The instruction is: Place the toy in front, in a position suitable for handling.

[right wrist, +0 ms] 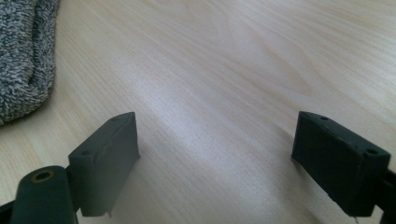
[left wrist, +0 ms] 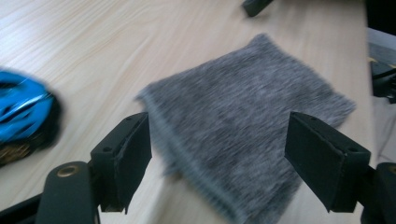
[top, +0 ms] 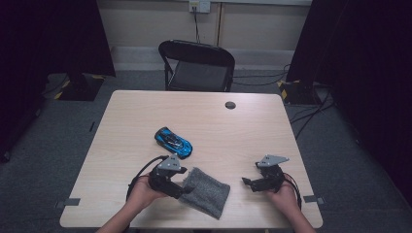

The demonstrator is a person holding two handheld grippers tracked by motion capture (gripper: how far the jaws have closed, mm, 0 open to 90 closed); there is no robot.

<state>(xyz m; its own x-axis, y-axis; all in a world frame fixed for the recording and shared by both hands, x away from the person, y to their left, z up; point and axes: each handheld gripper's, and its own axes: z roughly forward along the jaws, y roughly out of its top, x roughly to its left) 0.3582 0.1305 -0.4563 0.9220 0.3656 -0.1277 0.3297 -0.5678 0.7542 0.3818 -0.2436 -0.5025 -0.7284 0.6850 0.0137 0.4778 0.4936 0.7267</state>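
A folded grey fleecy cloth [top: 206, 193] lies near the table's front edge, left of centre. My left gripper [top: 183, 187] hovers at the cloth's left side, pointing right. In the left gripper view its jaws [left wrist: 217, 135] stand wide open above the cloth [left wrist: 243, 116], and the pads do not press on it. A blue toy car [top: 173, 142] sits on the table just beyond, also seen as a blurred blue toy car [left wrist: 23, 112] at the left. My right gripper [top: 248, 183] rests open at the front right over bare wood [right wrist: 217, 140], with the cloth's rolled edge [right wrist: 23, 56] to its upper left.
The light wooden table [top: 145, 111] has a round dark grommet [top: 230, 105] near its far edge. A black folding chair [top: 197, 65] stands behind the table. Cables run across the grey floor at the right.
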